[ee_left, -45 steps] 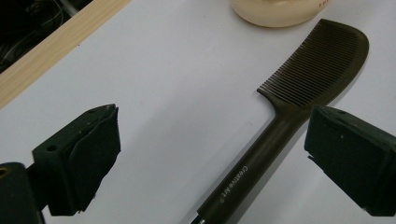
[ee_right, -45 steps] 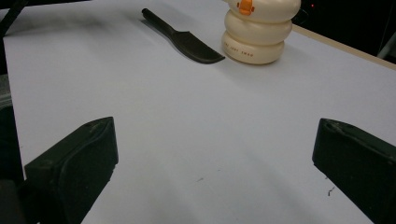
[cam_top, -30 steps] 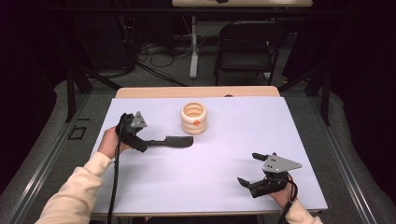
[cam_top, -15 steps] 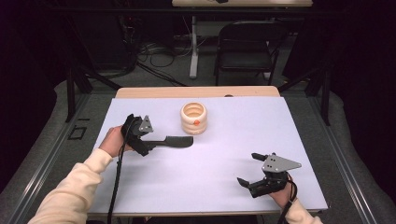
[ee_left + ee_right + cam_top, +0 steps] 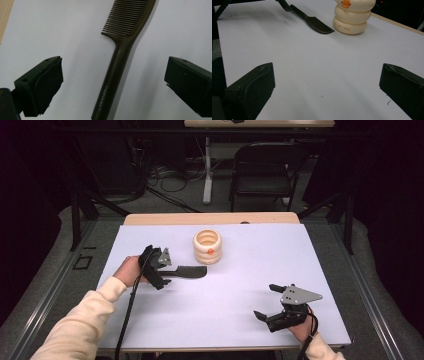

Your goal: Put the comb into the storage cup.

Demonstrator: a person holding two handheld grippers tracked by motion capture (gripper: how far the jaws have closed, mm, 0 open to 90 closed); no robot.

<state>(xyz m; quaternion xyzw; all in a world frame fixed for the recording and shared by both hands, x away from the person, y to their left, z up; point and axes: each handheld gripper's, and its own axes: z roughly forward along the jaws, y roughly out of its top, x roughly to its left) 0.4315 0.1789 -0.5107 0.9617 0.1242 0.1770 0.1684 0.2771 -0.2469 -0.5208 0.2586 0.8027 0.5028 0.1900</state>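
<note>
A dark brown comb with fine teeth lies flat on the white table, left of centre, its handle printed "CreativeArt". The left gripper, jaws spread, now straddles the handle, having turned since earlier. The right gripper, near right, is spread too.
</note>
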